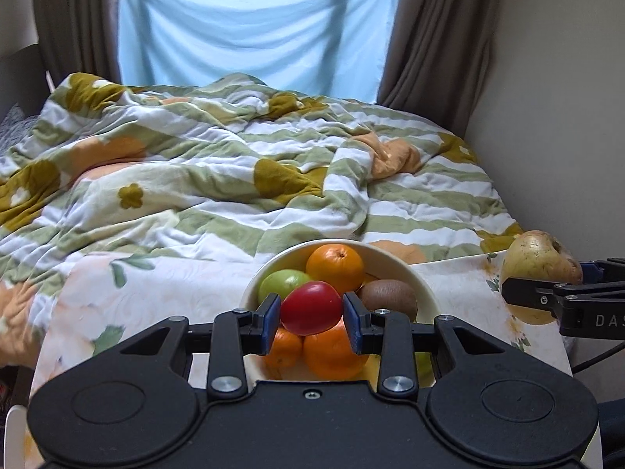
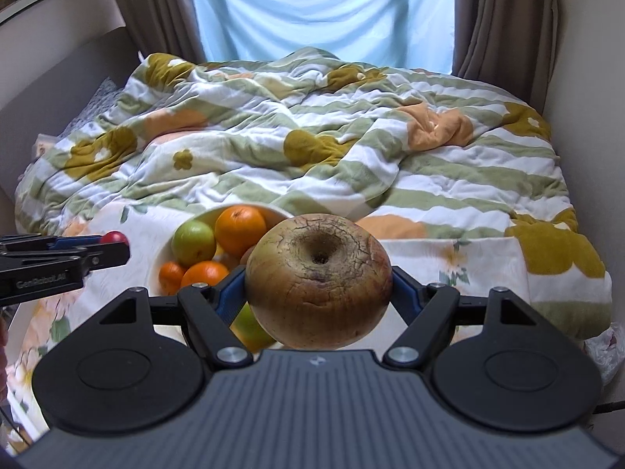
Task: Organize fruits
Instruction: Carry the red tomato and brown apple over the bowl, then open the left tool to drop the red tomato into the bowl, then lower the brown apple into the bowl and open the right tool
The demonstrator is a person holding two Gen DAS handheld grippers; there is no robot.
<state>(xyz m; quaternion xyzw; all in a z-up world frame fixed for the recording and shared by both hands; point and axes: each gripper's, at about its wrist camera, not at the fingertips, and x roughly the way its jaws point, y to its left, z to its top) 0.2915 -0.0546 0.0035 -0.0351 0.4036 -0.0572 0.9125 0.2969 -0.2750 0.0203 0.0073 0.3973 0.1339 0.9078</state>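
A cream bowl [image 1: 424, 287] stands on a floral-clothed table and holds oranges [image 1: 335, 267], a green fruit [image 1: 282, 282] and a kiwi [image 1: 388, 298]. My left gripper [image 1: 311, 318] is shut on a small red fruit [image 1: 310, 308] and holds it just above the bowl. My right gripper [image 2: 318, 287] is shut on a large yellow-brown apple [image 2: 318, 281], held above the table to the right of the bowl [image 2: 160, 262]. The apple also shows in the left wrist view [image 1: 537, 264]. The left gripper with the red fruit [image 2: 114, 237] shows at the left of the right wrist view.
The table cloth [image 1: 156, 293] has a floral print. Behind the table lies a bed with a rumpled striped quilt [image 1: 234, 164]. A wall [image 1: 566, 117] runs close on the right. Curtains and a blue-covered window [image 1: 254, 27] are at the back.
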